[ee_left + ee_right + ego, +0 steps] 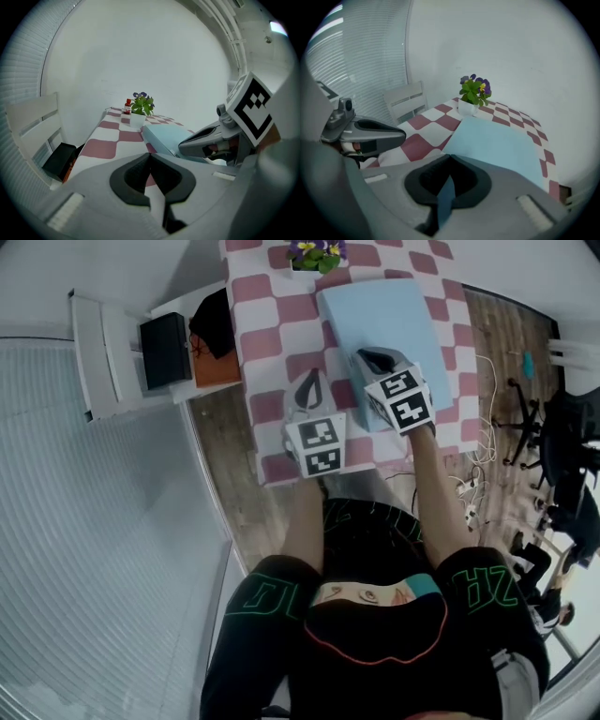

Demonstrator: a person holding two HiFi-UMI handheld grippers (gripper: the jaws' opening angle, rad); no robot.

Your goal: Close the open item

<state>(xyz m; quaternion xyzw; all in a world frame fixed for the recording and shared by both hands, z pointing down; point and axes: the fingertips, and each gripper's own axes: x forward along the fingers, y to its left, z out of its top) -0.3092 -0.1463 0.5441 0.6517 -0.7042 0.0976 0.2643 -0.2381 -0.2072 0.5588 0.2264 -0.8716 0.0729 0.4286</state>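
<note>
Centrally, on the red-and-white checked tablecloth (258, 343): light-blue flat item (384, 324), lying flat with its cover down, long side running away from the person. Over its near edge: right gripper (377, 360), clenched tip to tip on nothing, with only a sliver of the blue surface seen through the slot behind the tips; contact with the item not discernible. Just beside the item's left edge, above bare cloth: left gripper (309, 381), likewise clenched and empty, level with the right one and close to it. At the far end of the table, just beyond the item: potted plant (316, 254) with purple and yellow flowers, upright in a white pot. Next to the pot, in the left gripper view: small red bottle (127, 107). Left of the table: white chair (405, 103) and black box (164, 348)
</note>
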